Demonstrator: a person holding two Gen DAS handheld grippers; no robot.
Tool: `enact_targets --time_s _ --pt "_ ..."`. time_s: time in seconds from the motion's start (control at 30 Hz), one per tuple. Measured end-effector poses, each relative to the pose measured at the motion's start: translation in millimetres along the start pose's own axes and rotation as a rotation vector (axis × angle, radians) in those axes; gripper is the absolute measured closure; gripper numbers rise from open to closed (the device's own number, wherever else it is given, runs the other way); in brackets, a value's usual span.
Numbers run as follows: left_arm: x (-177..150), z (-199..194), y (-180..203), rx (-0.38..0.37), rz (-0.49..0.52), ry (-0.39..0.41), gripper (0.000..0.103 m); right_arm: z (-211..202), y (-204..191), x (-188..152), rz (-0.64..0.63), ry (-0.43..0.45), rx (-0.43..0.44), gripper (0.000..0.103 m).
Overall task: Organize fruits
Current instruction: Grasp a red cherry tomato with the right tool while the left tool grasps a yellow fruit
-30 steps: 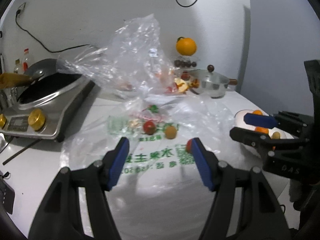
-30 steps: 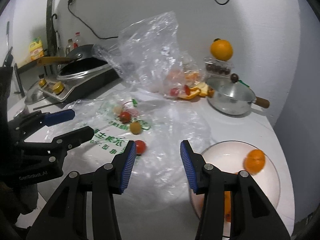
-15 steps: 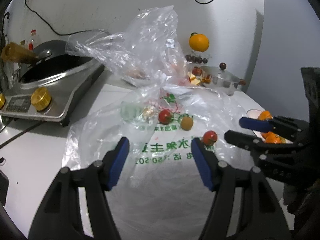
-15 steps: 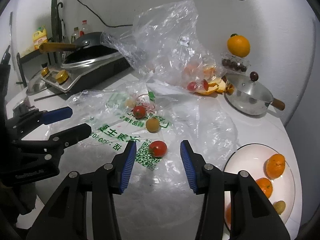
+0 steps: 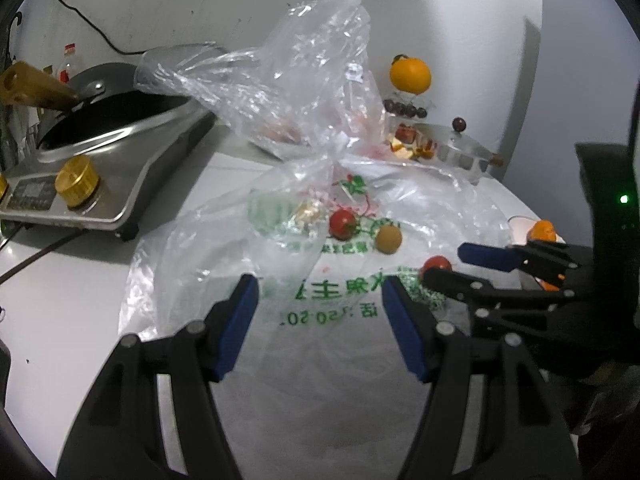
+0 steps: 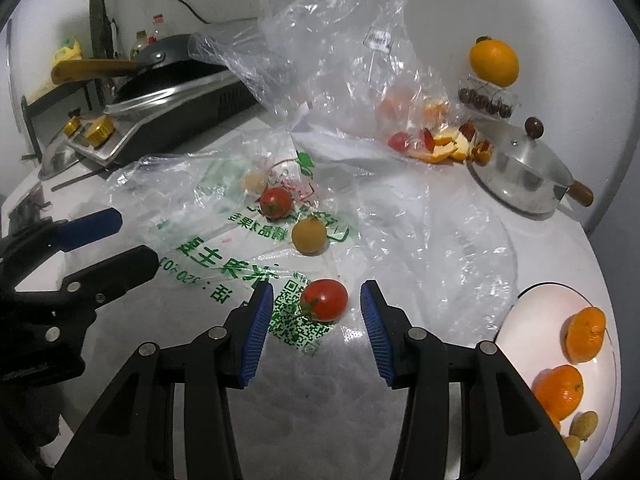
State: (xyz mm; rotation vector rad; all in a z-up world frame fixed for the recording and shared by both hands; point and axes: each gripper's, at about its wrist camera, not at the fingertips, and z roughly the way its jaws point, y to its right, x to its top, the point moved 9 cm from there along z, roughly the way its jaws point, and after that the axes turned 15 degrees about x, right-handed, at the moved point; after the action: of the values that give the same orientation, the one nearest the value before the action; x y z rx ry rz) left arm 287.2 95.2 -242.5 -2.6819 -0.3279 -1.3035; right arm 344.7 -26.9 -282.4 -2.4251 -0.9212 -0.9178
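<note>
The right tool [image 6: 316, 308] is angling downward, its fingers parted and straddling without touching a red tomato [image 6: 324, 299] lying on the plastic bag [image 6: 224, 256], while the left tool [image 5: 318, 304] is hovering open, empty.

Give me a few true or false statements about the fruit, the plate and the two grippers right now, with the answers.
1. The right gripper is open, a red tomato between its fingers. True.
2. The left gripper holds a tomato. False: nothing is between its fingers; it is over the printed plastic bag.
3. The white plate holds tangerines. True.
4. The pot has no lid. False: a lid with a dark knob covers it.
</note>
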Motion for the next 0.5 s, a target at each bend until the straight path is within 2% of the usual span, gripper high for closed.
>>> enact_targets --time_s 0.2,0.27,0.5 --pt "1 4 2 0.0 0.005 -0.008 0.037 13 8 -4 0.028 -0.038 -0.007 0.063" --pt "0 5 3 -0.001 0.005 -0.012 0.037 16 9 -6 0.034 -0.048 -0.002 0.069" --pt "2 5 11 0.002 0.034 -0.025 0.037 12 7 -4 0.021 -0.041 0.006 0.073"
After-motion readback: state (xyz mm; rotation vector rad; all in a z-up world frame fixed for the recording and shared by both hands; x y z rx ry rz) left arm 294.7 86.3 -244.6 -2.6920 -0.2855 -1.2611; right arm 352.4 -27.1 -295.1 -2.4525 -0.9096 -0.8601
